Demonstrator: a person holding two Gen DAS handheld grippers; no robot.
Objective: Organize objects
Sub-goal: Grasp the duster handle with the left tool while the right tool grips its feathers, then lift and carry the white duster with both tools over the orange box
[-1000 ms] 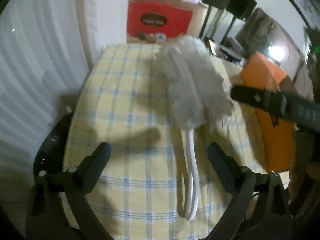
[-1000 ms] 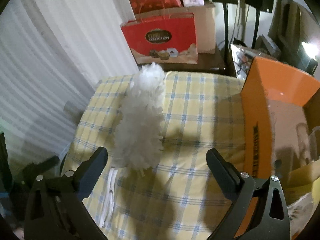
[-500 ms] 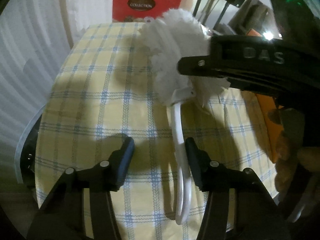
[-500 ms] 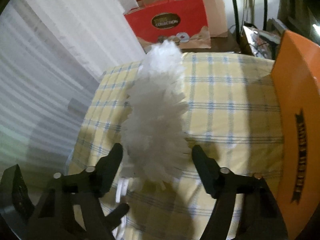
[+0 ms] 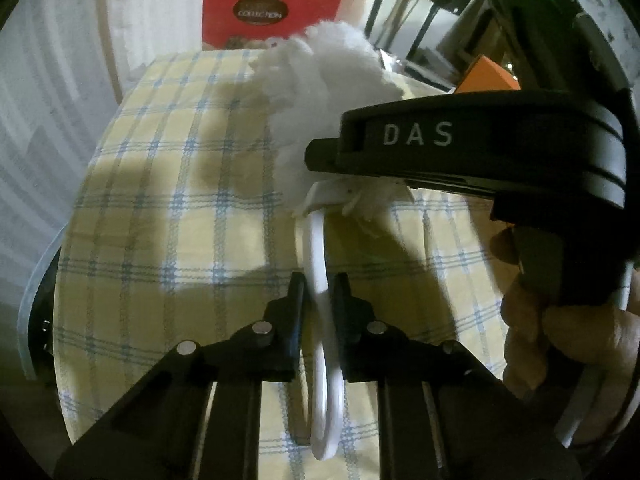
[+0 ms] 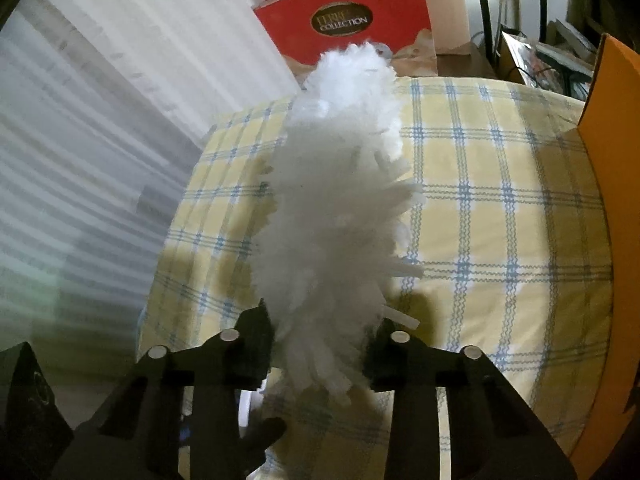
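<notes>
Beside the orange box (image 6: 608, 208), checked tablecloth (image 6: 500, 220) lies bare; left gripper (image 5: 318, 292) has just pinched the fluffy white duster (image 6: 340, 208) by its loop handle (image 5: 320, 320), right gripper (image 6: 320, 332) squeezing its fluff.

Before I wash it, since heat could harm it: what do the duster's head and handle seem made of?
Fluffy white duster head: soft synthetic-looking fibre strips, matte, frayed tips. Looped white handle: probably plastic, smooth with a slight sheen, holding its thin curve.
</notes>
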